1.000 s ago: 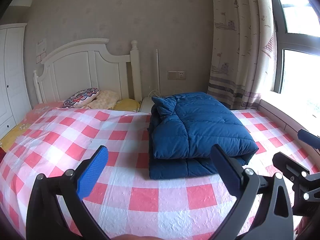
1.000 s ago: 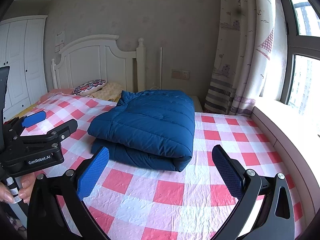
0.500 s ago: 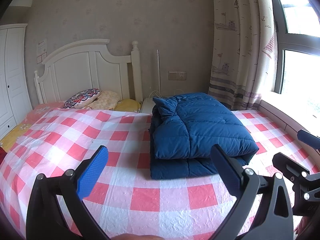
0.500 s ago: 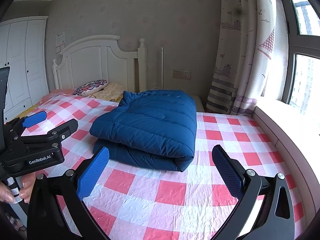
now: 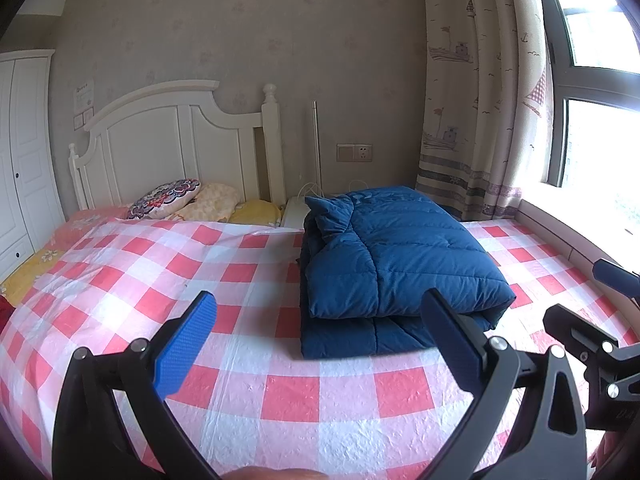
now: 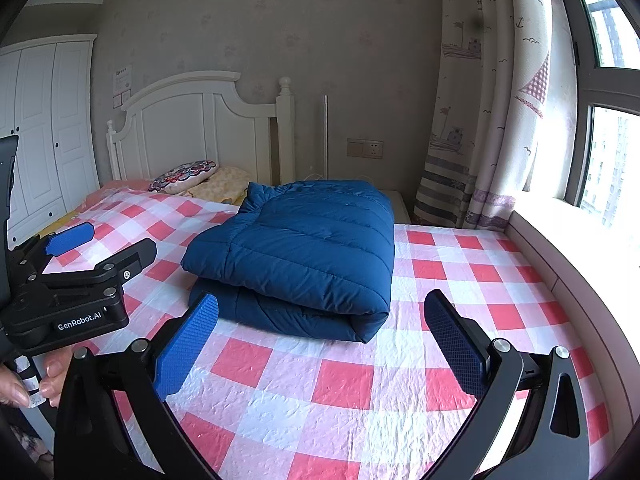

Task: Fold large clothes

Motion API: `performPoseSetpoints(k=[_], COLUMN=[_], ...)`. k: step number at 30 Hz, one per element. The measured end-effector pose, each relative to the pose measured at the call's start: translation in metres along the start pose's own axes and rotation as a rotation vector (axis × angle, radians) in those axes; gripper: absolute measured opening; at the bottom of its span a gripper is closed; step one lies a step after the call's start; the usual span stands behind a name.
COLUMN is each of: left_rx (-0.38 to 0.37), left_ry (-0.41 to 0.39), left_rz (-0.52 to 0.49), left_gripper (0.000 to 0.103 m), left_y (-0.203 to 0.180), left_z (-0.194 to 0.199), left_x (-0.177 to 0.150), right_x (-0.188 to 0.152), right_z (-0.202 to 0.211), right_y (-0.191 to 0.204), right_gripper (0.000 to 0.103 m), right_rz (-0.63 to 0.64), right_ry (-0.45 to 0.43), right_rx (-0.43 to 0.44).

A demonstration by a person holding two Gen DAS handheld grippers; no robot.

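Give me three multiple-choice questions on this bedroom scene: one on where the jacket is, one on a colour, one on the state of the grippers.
1. Where does the folded down jacket lie?
A. on the checked bedsheet
B. on the windowsill
C. on the pillows

2. What colour is the jacket?
A. red
B. dark blue
C. white

3. How are the left gripper and right gripper?
A. both shut on the jacket
B. one open, one shut
C. both open, holding nothing

Answers: 1 A, it rests on the pink-and-white checks; 2 B, its quilted fabric is dark blue; 3 C, the fingers stand wide apart, short of the jacket.
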State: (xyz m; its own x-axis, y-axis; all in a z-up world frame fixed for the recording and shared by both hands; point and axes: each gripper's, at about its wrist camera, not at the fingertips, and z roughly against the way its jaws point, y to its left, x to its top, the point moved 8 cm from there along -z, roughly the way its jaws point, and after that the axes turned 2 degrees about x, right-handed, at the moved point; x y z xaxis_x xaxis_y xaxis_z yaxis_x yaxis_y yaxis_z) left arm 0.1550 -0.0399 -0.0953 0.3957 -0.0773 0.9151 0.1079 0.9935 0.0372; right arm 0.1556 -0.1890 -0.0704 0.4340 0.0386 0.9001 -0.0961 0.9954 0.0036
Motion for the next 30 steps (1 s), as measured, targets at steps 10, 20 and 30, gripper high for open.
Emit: performPoseSetpoints(k=[10,20,30], left_rx=[0.005,0.004,-0.065], left_ry=[-0.011,-0.017,0.010], left_rz=[-0.007,-0.016,-0.072], left_gripper=[0.101,0.101,0.101], left_y=[0.004,0.003,-0.009], left_z=[0.004,0.008,-0.008], left_x=[0.003,0.002,-0.006], right_x=[0.000,-0.002,-0.016], right_z=[0.000,-0.001,-0.020], right_y=[0.001,0.005,0.016], right_gripper=[0.099,0.099,0.099], right_rz=[-0.001,-0.003,-0.034], right_ry=[-0.001,0.001,0.055], right_rx=[-0.001,0.002,0.019])
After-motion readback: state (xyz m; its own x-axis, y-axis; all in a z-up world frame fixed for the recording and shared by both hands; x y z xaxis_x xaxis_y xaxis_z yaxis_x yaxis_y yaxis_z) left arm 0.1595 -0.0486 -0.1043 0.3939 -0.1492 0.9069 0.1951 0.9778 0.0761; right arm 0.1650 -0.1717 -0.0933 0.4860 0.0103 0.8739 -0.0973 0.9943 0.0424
